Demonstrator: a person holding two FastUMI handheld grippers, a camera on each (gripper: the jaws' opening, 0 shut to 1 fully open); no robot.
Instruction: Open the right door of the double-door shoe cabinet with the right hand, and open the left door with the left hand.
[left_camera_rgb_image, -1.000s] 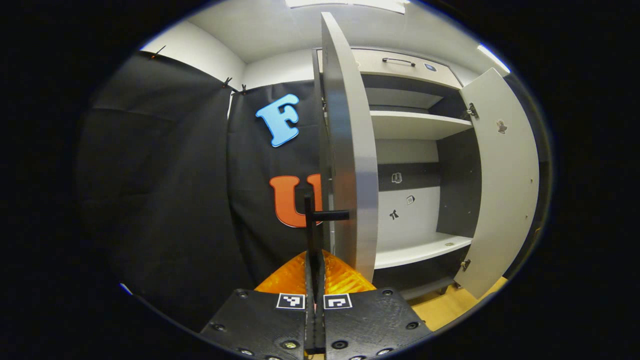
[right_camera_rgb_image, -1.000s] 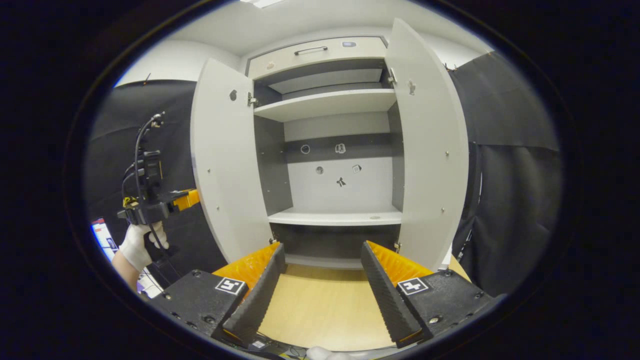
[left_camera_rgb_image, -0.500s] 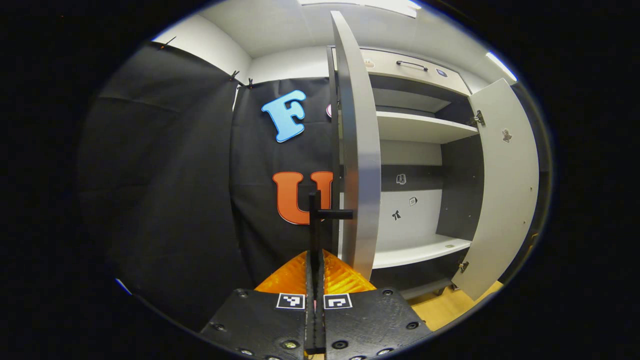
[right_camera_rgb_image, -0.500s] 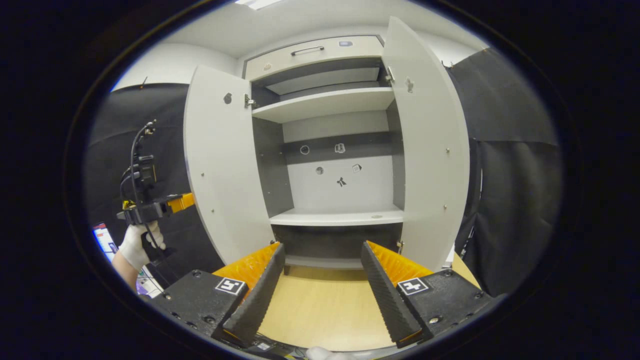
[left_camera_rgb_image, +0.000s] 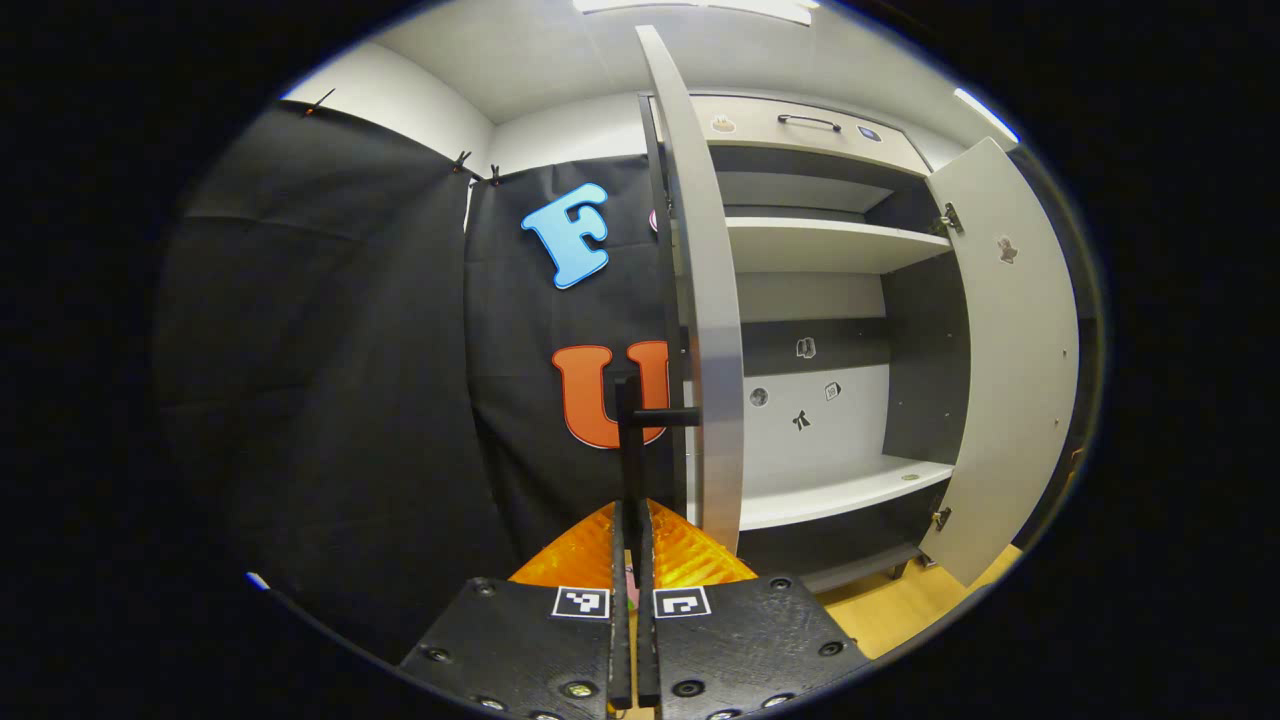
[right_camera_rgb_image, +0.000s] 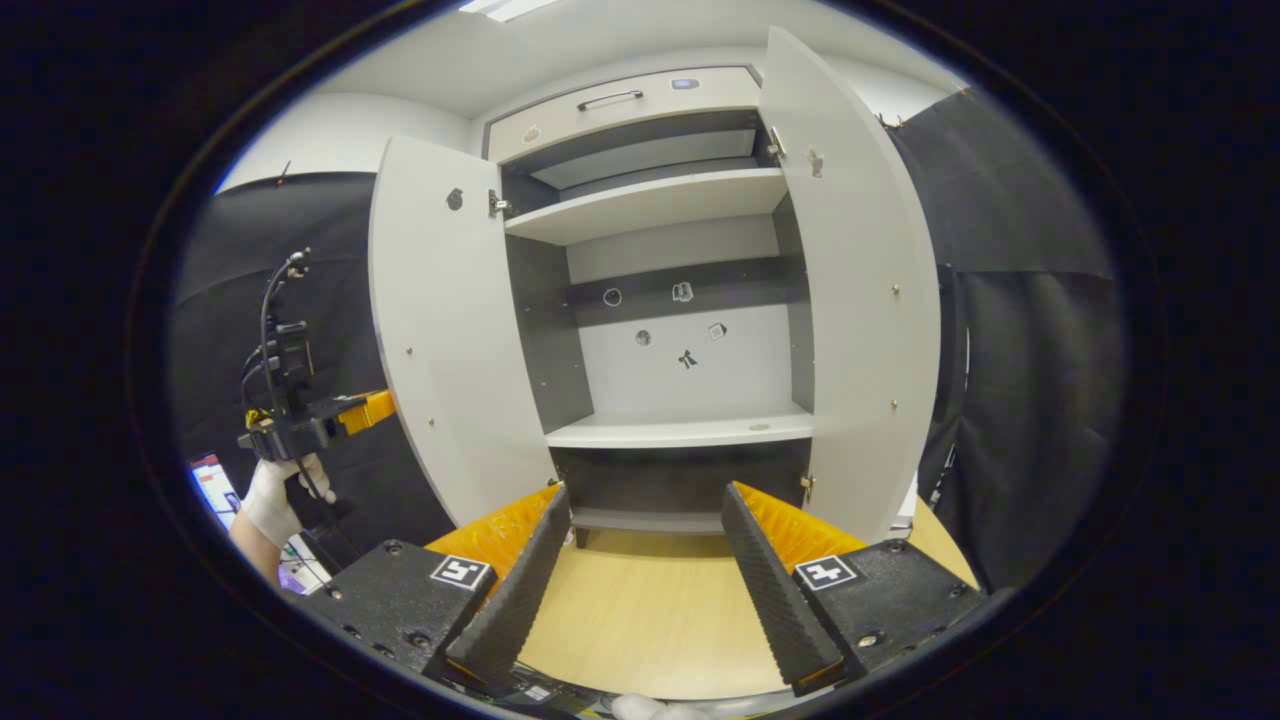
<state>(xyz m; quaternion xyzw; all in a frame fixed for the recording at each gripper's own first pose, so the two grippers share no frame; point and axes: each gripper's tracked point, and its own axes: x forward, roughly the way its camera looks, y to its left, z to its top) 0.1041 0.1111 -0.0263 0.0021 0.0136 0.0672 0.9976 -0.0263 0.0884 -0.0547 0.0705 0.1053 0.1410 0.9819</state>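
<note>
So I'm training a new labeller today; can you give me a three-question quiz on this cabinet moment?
1. True or false: both cabinet doors stand open.
2. Which gripper has its fingers spread apart? A) left B) right
3. Fill in: the left gripper is closed on the left door's ____.

Key
1. True: the left door and the right door are both swung out, baring the shelves.
2. B: the right gripper is open over the wooden floor.
3. Handle.
</note>
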